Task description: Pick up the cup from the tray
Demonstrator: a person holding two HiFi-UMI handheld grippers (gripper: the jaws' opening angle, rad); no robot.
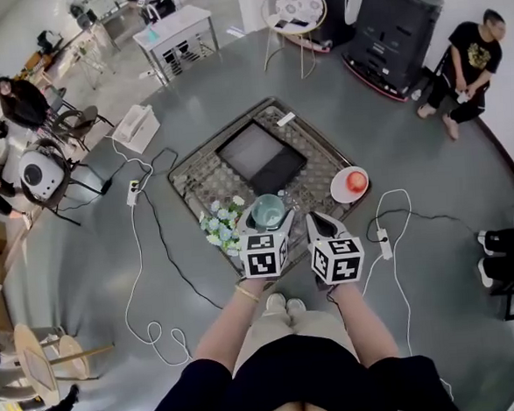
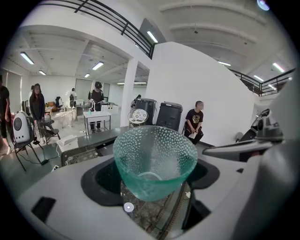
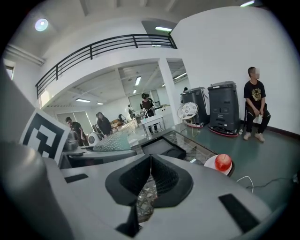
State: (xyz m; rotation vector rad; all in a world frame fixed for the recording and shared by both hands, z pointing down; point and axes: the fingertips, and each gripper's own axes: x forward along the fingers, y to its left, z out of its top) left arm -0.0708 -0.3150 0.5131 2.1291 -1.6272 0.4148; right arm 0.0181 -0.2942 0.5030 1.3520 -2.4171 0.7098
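A teal dimpled glass cup (image 2: 154, 159) sits between the jaws of my left gripper (image 2: 154, 183), which is shut on it and holds it upright. In the head view the cup (image 1: 268, 211) hangs over the near edge of the mesh-topped table, in front of the black tray (image 1: 262, 156). My left gripper (image 1: 267, 221) is around it. My right gripper (image 1: 318, 220) is just to its right, with its jaws pressed together on nothing. The right gripper view shows its dark pads (image 3: 161, 176) touching, the cup (image 3: 111, 142) at the left and the tray (image 3: 164, 147) beyond.
A small bunch of flowers (image 1: 221, 222) lies on the table left of the cup. A white plate with a red apple (image 1: 355, 182) is at the table's right corner. Cables (image 1: 146, 252) run over the floor. People sit and stand around the room's edges.
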